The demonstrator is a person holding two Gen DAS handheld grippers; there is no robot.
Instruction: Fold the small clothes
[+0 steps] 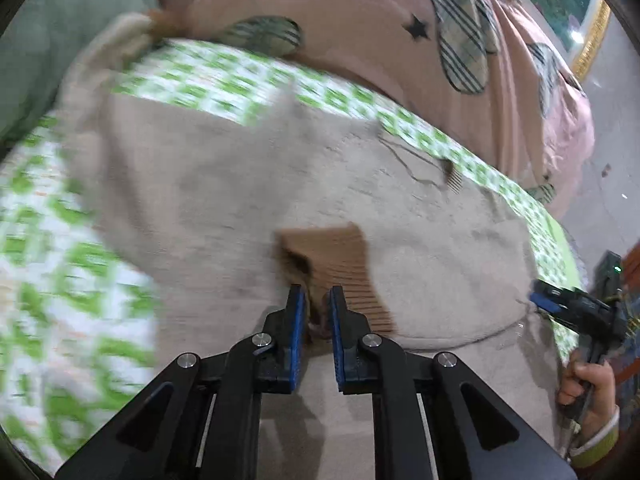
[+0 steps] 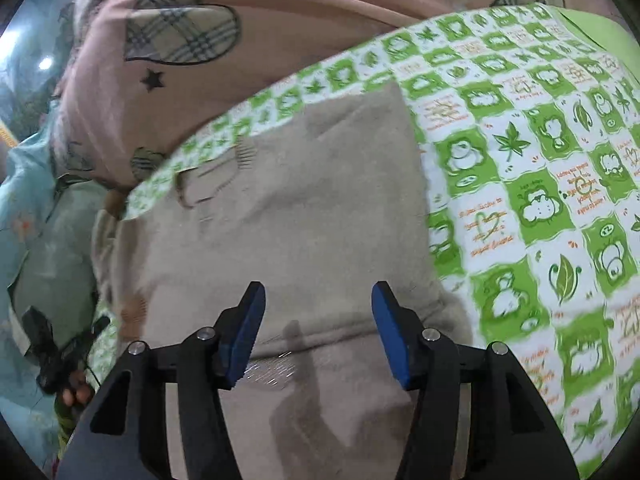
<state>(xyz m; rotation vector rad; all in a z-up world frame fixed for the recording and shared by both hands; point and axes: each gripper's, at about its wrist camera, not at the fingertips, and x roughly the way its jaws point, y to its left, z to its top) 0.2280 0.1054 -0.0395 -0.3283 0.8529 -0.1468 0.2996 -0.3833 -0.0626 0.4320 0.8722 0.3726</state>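
Beige and fleecy, your one garment (image 2: 288, 208) lies spread on the green-and-white checked sheet (image 2: 520, 168) of the bed, with a pink blanket (image 2: 280, 40) bunched beyond it. Orange script sits in the sheet's white squares, but it is too small and warped to read; no brand or label shows on the garment. You have two tongs in play. Your left tongs (image 1: 317, 300) are clenched on a brown ribbed cuff (image 1: 340, 256), the blue pads pinching its near edge with only a narrow gap, and the cuff is folded over the middle of the beige cloth. Your right tongs (image 2: 318, 300) stand released, pads well apart, hovering just above the garment's near hem with bare fleece between them and nothing gripped. In the left wrist view you can see the right tongs at the garment's right edge, with your hand (image 1: 588, 384) around the grip. Much of the left view is blurred.
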